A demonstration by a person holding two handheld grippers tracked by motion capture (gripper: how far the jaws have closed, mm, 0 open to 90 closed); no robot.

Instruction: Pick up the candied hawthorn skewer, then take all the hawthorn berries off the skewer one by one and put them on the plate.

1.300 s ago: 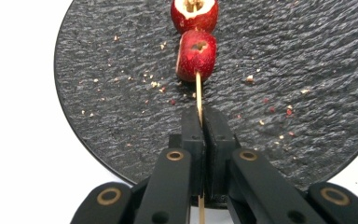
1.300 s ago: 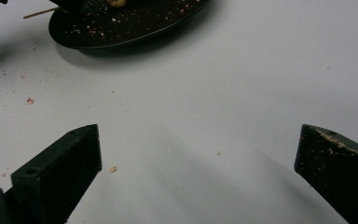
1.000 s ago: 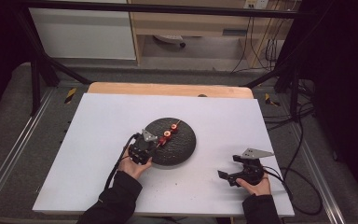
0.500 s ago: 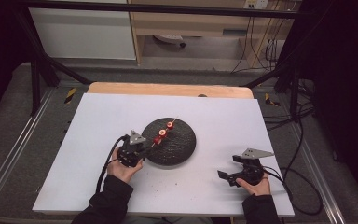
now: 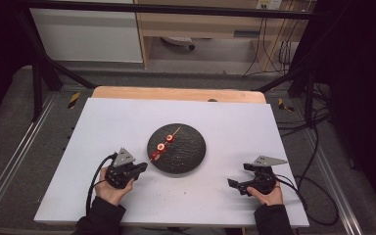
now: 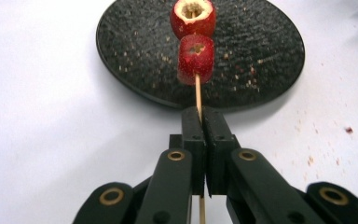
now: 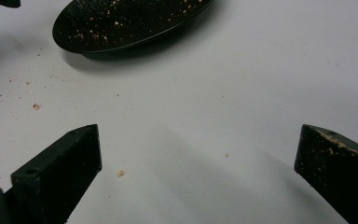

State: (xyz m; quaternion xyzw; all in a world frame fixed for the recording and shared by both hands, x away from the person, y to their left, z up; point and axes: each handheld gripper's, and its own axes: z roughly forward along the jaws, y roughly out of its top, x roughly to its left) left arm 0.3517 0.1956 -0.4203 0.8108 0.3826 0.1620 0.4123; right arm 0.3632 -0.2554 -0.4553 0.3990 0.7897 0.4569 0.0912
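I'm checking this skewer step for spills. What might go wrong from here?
The left gripper pinches only the thin skewer near its end, so it may pivot or slip sideways. The red fruit pieces sit loosely threaded over the plate and might slide off the stick. The skewer's far end lies on the plate, so dragging it may nudge the plate. The right gripper stands open, steadying nothing.

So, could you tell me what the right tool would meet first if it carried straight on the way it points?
Probably the black plate; bare white table lies before the open right tool, though depth is uncertain.
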